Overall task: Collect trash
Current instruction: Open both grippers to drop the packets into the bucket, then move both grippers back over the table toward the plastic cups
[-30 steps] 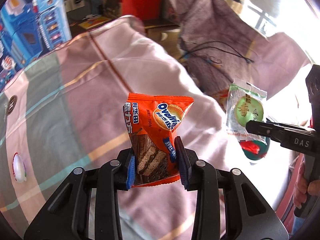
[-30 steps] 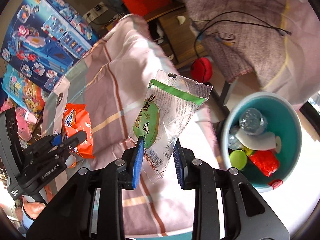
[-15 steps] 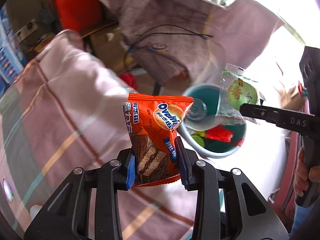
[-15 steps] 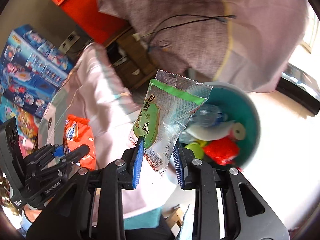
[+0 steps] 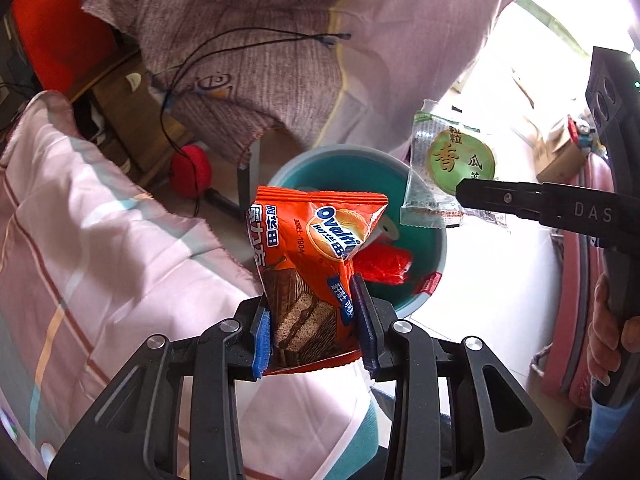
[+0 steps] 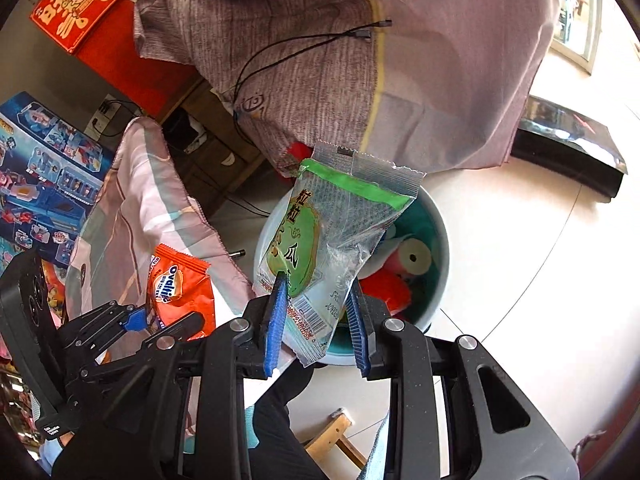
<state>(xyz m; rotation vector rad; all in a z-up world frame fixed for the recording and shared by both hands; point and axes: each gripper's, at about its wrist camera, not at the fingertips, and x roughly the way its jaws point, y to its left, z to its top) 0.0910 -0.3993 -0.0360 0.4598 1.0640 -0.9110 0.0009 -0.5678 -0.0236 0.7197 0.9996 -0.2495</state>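
My left gripper (image 5: 314, 320) is shut on an orange Ovaltine snack packet (image 5: 316, 264) and holds it upright, in front of and above a teal trash bin (image 5: 438, 248) on the floor. My right gripper (image 6: 316, 320) is shut on a clear and green snack wrapper (image 6: 336, 236), held above the same bin (image 6: 442, 268). The wrapper (image 5: 448, 168) and the right gripper (image 5: 472, 196) also show at the right of the left wrist view. The left gripper (image 6: 160, 322) and its orange packet (image 6: 180, 292) show at the lower left of the right wrist view. The bin holds red wrapping and a paper roll (image 6: 416, 258).
A pink striped bed cover (image 5: 100, 248) lies at the left. A grey-purple cloth (image 5: 260, 52) with a black cable hangs behind the bin. A wooden cabinet (image 6: 216, 160) and a red ball (image 5: 191, 168) are behind. Pale floor (image 6: 520, 260) spreads right of the bin.
Both grippers have swung from over the bed cover to the right, toward the bin, each keeping its packet. The bin now lies right behind both packets.
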